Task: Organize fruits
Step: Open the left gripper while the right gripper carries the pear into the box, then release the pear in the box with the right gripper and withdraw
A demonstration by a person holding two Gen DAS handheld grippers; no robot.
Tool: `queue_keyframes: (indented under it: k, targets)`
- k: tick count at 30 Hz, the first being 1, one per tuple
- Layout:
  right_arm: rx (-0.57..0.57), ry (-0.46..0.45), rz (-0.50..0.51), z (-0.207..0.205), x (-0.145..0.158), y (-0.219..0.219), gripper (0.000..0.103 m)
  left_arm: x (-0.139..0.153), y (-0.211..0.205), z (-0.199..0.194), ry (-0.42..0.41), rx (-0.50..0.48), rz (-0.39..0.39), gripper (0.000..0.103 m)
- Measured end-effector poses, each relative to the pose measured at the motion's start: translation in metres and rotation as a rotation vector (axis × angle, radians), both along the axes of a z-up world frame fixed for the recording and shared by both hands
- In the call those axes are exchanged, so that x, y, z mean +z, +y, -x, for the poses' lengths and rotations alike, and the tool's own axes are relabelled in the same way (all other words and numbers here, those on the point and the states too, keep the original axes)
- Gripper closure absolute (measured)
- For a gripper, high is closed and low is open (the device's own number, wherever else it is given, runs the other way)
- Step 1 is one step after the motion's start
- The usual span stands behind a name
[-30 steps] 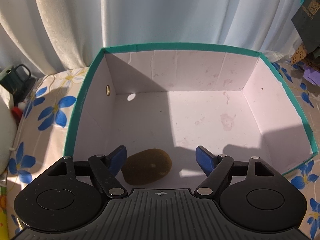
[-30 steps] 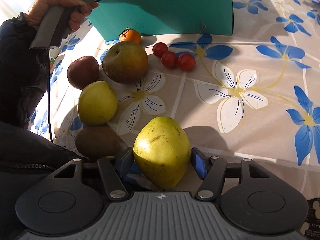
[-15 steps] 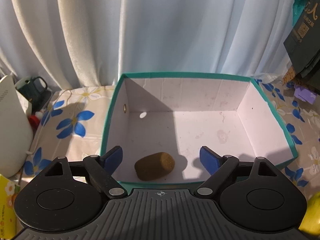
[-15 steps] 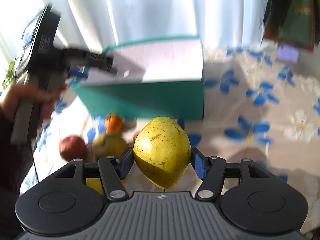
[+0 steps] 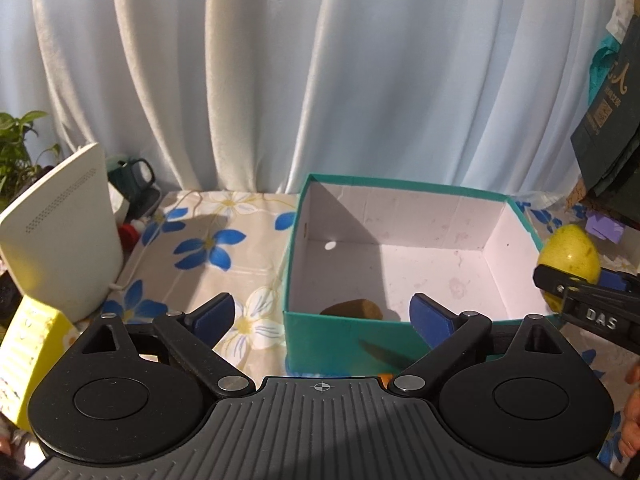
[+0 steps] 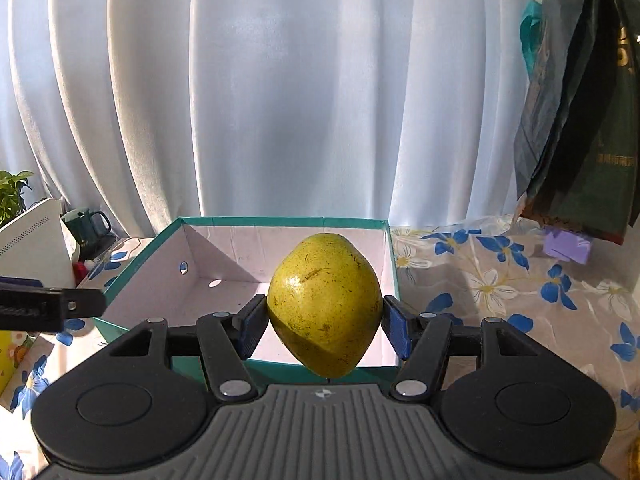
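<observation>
I count one open teal cardboard box with a white inside on the flowered tablecloth, one brown fuzzy kiwi lying on its floor by the near wall, and one big yellow-green speckled pear in my right claw. Off to the side I count one white perforated plastic device, one dark green mug, one yellow carton, one leafy plant and one small purple block. Pale pleated curtains close off the back

The kiwi is half hidden behind the box's near wall in my left view, and the pear blocks it altogether in my right view. A sliver of something orange peeks out just above my left tool's body, too little of it showing to name. The dark bags at the right run out of frame, and their print is too small to read

My right claw is clenched on the pear, both blue pads pressed against its sides, holding it up off the table at the box's near right part. My left claw is released, spread wide with nothing between its fingers, hanging in front of the box's near left corner; its right pad overlaps the teal wall in view, though I cannot tell whether it touches
</observation>
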State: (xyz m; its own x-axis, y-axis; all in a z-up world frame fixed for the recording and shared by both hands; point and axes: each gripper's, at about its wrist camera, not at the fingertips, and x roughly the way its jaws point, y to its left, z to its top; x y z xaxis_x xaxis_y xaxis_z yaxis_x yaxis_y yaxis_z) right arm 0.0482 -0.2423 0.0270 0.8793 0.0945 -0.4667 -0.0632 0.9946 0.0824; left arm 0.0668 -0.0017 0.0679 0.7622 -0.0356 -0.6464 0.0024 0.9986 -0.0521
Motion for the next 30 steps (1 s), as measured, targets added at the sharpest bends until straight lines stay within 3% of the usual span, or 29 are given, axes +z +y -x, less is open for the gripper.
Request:
queue_keyframes:
  k: [11, 18, 30]
  targets:
    - [-0.010, 0.114, 0.044, -0.055, -0.036, 0.017, 0.042, -0.012, 0.035, 0.024, 0.016, 0.059, 0.004, 0.004]
    - [-0.003, 0.211, 0.080, -0.073, -0.048, 0.024, 0.042, -0.027, 0.047, 0.030, 0.059, 0.085, -0.012, 0.004]
    - [0.010, 0.292, 0.219, -0.097, -0.053, 0.040, 0.042, -0.056, 0.049, 0.039, 0.130, 0.063, -0.061, 0.004]
